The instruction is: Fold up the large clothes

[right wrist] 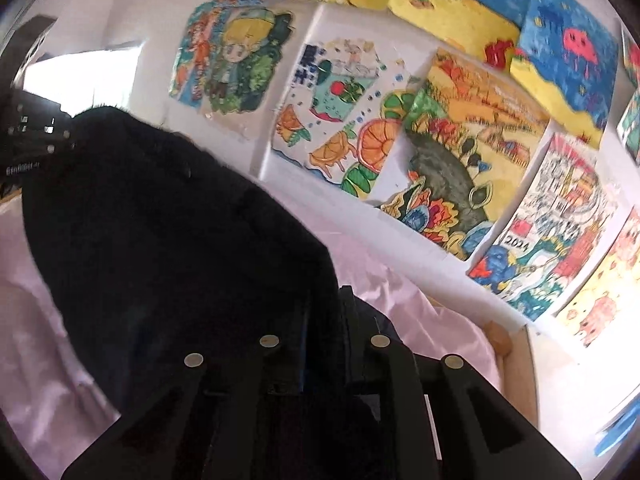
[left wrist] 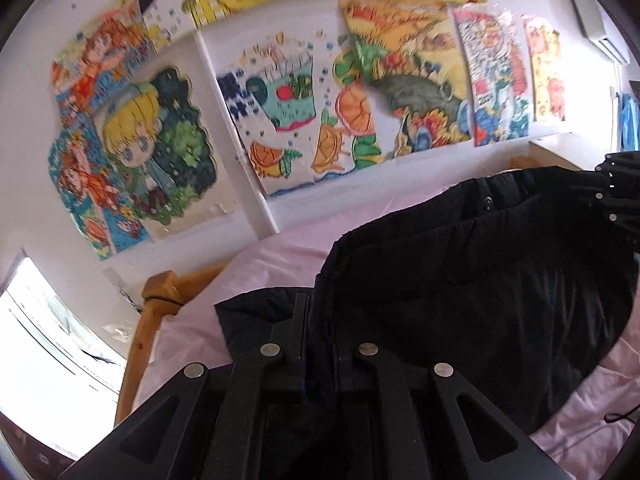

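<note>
A large black padded garment (left wrist: 460, 280) hangs lifted above a pink bedsheet (left wrist: 272, 264). My left gripper (left wrist: 318, 320) is shut on its fabric edge, which bunches between the fingers. The other gripper's body shows at the far right of this view (left wrist: 616, 192). In the right wrist view the same black garment (right wrist: 160, 232) fills the left and centre, and my right gripper (right wrist: 326, 312) is shut on its fabric. The left gripper's body (right wrist: 36, 132) shows at the upper left there. The garment is stretched between both grippers.
A wall covered in colourful children's drawings (left wrist: 320, 112) stands behind the bed. A wooden bed frame post (left wrist: 160, 292) is at the left, with a bright window (left wrist: 48, 352) beyond. An air conditioner (left wrist: 596, 24) hangs upper right. The bed's wooden corner (right wrist: 500, 340) shows right.
</note>
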Motion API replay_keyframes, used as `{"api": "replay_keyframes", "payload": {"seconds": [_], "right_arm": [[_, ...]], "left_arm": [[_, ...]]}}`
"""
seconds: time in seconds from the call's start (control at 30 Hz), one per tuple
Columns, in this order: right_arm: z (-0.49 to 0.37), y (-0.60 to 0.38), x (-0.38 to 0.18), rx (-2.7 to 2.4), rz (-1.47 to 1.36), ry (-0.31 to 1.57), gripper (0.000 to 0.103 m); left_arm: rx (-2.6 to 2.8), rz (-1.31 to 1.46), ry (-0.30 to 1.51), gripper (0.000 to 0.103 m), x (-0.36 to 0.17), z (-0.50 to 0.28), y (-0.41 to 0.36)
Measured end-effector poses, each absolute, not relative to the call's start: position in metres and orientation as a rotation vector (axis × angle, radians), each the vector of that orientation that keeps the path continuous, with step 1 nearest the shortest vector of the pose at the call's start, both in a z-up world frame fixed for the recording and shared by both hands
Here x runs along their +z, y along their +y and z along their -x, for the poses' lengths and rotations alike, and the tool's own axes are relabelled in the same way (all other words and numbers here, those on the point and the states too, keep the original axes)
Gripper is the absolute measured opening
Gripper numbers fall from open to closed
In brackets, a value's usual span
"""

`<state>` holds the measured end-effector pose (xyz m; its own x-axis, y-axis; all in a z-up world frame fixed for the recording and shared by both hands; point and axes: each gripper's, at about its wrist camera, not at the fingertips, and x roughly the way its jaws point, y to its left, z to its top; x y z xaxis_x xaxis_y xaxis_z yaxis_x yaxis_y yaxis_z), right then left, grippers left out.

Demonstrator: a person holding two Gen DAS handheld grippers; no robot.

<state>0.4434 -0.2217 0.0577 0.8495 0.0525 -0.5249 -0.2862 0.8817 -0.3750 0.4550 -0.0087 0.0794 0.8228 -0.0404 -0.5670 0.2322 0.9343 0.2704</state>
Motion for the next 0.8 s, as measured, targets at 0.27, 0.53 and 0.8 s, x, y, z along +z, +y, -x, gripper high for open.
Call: {"api": "replay_keyframes", "payload": {"seconds": [0.27,0.53,0.8], "right_arm": [[-0.514,-0.245,0.002,0.166,0.356,0.556,0.011],[-0.519,-0.281,-0.02,0.239,0.184,0.566,0.045],[-0.509,-0.321,-0.044,0.213,0.179,0.617,0.069]], "left_arm": [[-0.151,-0.27,0.699,0.01,0.027,-0.527,-0.005],[-0.168,-0.241,0.741,0.011,-0.009,-0.557,-0.001],[-0.233,-0.178,0.761,0.017,-0.02,-0.575,0.011]]}}
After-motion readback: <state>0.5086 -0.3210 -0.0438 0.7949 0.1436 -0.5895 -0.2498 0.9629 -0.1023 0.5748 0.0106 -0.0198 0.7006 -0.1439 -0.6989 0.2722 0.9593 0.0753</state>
